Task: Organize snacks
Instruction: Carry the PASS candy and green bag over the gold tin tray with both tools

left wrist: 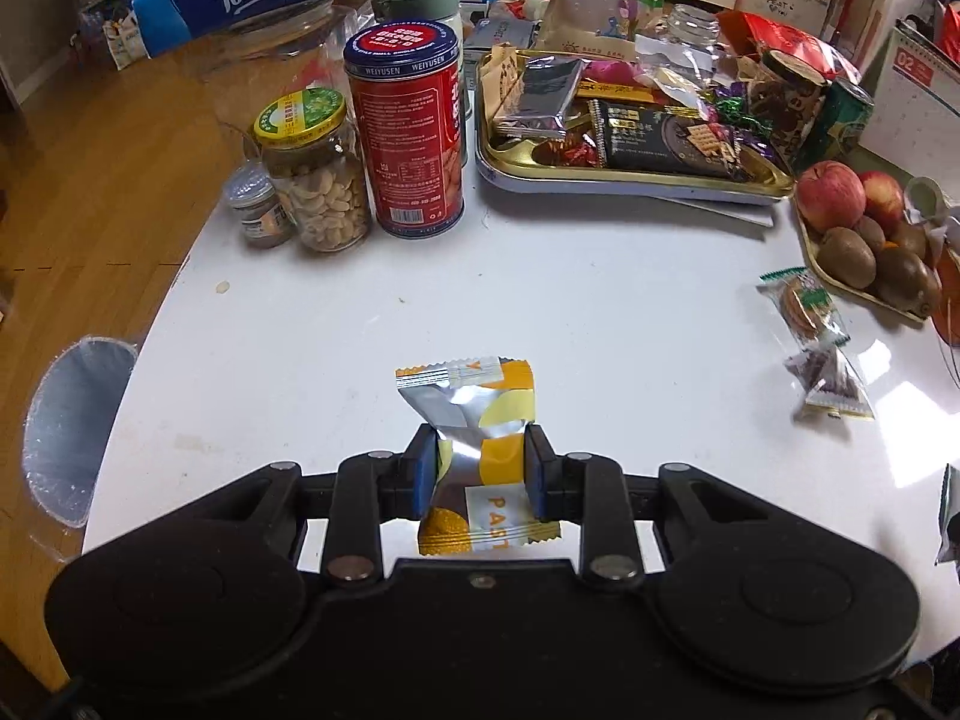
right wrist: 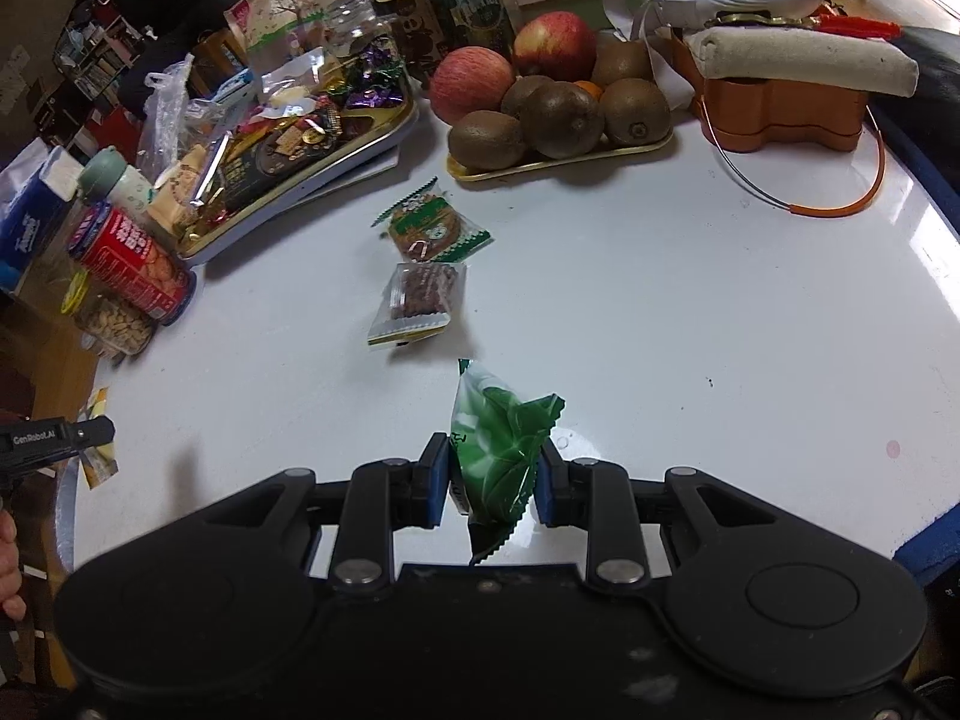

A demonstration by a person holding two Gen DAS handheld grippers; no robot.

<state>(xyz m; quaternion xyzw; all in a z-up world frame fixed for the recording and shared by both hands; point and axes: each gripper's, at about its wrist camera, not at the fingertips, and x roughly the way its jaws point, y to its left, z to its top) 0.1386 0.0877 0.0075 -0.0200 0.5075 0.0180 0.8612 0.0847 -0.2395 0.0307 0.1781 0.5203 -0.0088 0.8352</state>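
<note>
Left gripper [left wrist: 480,474]: fingers drawn in on the yellow-and-silver pastry packet [left wrist: 474,450], pads pressing its two sides; packet held off the bench [left wrist: 570,276], its far end reaching past the fingertips.
Right gripper [right wrist: 493,477]: fingers narrowed around the green snack packet [right wrist: 501,450]; the left pad touches the wrapper, while contact at the right pad is probably made but hard to confirm through the crumpled film.
Loose snacks: a green-edged cookie packet [right wrist: 435,228] and a clear packet of brown pieces [right wrist: 420,300] lie on the bench well ahead of the right fingers, slightly to their left.
Destination: gold snack tray [left wrist: 636,177], far ahead and right of the left fingers, already crowded with wrappers.
Step in hand: transport, judged from both packets being carried clear of the bench.
Next move: bring each packet over the tray and find a free gap before releasing; the tray rim and piled sweets leave little room.
Hidden: the near end of each packet is cut off by the gripper body; tray contents overlap, so free space is unclear.
</note>
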